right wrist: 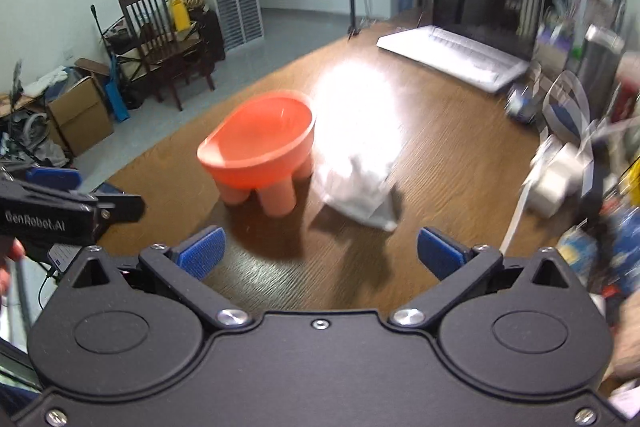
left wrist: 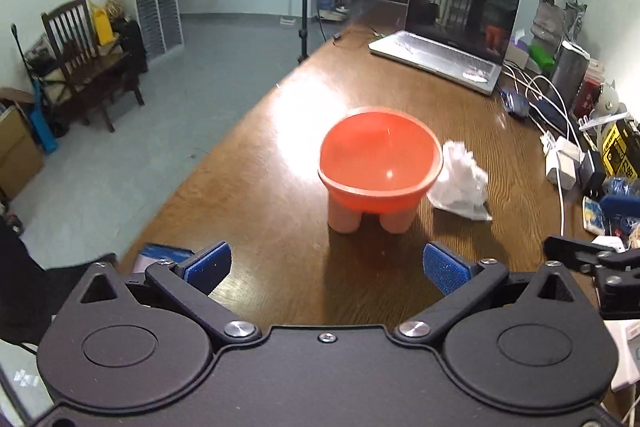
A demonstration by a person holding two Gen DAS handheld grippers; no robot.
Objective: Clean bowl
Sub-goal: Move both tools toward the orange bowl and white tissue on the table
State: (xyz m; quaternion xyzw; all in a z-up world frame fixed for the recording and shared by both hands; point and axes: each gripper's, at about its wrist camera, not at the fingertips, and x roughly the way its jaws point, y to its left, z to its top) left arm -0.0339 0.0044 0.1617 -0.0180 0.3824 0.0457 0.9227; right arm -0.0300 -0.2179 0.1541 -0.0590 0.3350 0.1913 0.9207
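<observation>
orange bowl (left wrist: 380, 163) stands on its legs mid table (left wrist: 256, 187), white crumpled cloth (left wrist: 460, 183) touching its right side. left gripper (left wrist: 326, 267) & right gripper (right wrist: 320, 253) both wide open, empty, short of bowl. bare wood between; table's left edge near.

A strong light from the far end of the room throws a blown-out white glare patch on the wooden table (left wrist: 248, 187), just behind the orange bowl (left wrist: 380, 159), which casts a dark shadow toward the camera. The left wrist view is fairly sharp, with slight smear on the crumpled white tissue (left wrist: 460, 183). The right wrist view is motion-blurred, worst along its right side. Fisheye bending curves walls and darkens the corners.
</observation>
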